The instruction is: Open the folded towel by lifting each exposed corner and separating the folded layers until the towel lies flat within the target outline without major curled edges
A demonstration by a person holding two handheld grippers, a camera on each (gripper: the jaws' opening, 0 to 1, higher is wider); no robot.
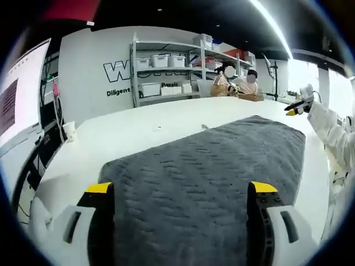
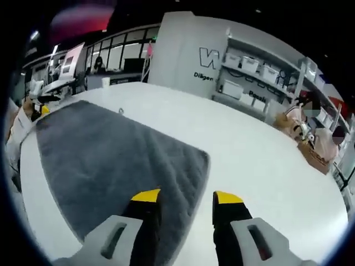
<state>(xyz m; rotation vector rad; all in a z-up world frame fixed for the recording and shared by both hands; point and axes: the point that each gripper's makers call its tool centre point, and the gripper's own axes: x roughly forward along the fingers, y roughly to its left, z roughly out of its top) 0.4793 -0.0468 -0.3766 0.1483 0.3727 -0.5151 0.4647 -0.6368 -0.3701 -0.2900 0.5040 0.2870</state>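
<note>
Jaws of the left gripper (image 1: pixel 182 191) stand wide apart and hold nothing; in the left gripper view they straddle the near short edge of the grey towel (image 1: pixel 211 172), which runs away from the tool along its long axis. The towel lies spread on the white table (image 1: pixel 138 130), one layer as far as can be seen, with no folded flap or curled edge visible from this side. No target outline is discernible on the table.

Jaws of the right gripper (image 2: pixel 187 196) are parted more narrowly and are likewise empty. In the right gripper view they hang just above the towel's near corner region, the left jaw over the fabric and the right jaw over bare table, so the towel edge passes between them. The towel extends to the left and away from this tool.

Judgement: each gripper is at an opposite end of the towel; the right one is nearer a corner and better placed for any final straightening.

Beyond the table, a shelving unit (image 1: pixel 166 69) carries white storage bins (image 1: pixel 161 60) whose contents cannot be made out. Seated people (image 1: pixel 236 83) are at a far bench.
</note>
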